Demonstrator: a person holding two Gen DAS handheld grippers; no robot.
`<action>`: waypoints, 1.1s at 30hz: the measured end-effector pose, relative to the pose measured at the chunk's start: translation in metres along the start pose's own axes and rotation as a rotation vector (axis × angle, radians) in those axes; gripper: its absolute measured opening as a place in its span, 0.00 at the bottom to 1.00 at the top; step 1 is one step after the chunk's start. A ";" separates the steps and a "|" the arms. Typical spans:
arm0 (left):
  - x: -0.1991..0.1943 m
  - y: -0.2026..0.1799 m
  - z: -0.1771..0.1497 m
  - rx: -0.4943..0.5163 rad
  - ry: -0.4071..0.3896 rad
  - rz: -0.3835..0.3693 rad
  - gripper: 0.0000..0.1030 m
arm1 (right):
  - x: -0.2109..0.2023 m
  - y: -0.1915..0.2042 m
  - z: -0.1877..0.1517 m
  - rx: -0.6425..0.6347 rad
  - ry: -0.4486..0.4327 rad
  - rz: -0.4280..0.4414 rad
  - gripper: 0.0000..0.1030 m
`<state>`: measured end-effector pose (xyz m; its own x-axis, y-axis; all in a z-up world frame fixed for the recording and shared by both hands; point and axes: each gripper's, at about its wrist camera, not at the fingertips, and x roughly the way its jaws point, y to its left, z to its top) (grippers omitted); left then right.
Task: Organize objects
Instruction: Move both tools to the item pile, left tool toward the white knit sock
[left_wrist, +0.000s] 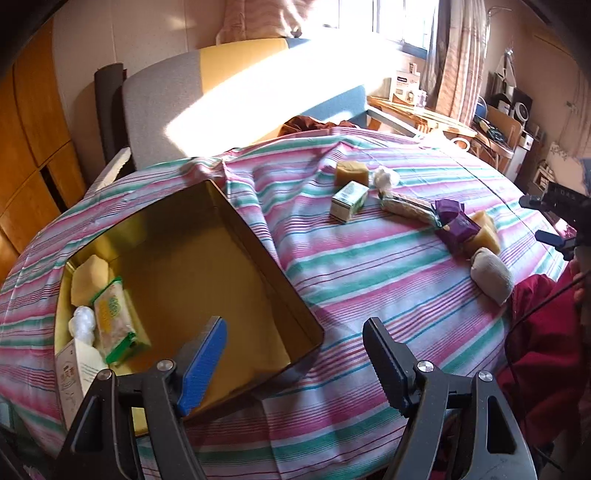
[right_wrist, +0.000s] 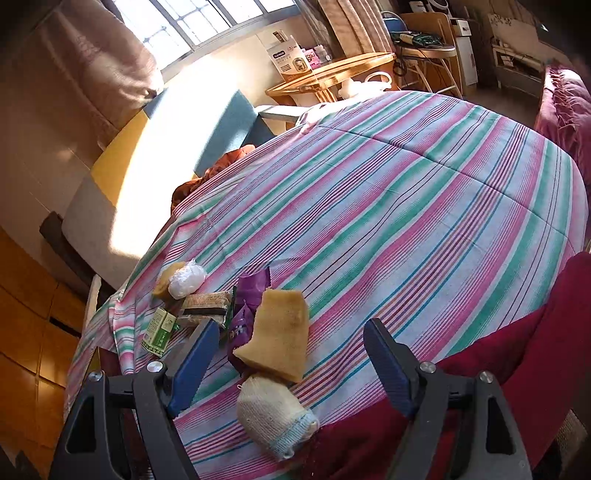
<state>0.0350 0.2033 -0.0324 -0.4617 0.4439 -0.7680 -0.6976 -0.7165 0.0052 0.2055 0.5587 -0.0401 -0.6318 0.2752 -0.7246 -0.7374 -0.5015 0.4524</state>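
My left hand-held gripper (left_wrist: 295, 354) hangs spread wide and empty over the near right corner of the gold tin (left_wrist: 207, 273), whose long axis runs away to the left; a green snack pack (left_wrist: 112, 321) lies along its left wall. My right hand-held gripper (right_wrist: 291, 363) is also spread and empty, with the rolled sock (right_wrist: 273, 413) and yellow sponge (right_wrist: 277, 332) between its fingers. Right of them the striped bedspread (right_wrist: 424, 206) lies bare up to a red cloth (right_wrist: 517, 350) over the near edge.
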 end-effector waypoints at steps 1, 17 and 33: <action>0.005 -0.005 0.002 0.008 0.011 -0.010 0.74 | 0.000 0.000 0.000 0.003 -0.001 0.010 0.80; 0.074 -0.123 0.058 0.138 0.128 -0.352 0.71 | -0.004 -0.004 0.000 0.024 -0.023 0.122 0.80; 0.132 -0.219 0.065 0.097 0.294 -0.530 0.82 | -0.005 -0.010 0.001 0.042 -0.024 0.196 0.80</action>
<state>0.0911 0.4541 -0.0934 0.1223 0.5496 -0.8264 -0.8442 -0.3802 -0.3778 0.2155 0.5632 -0.0406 -0.7696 0.1955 -0.6078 -0.6084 -0.5131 0.6054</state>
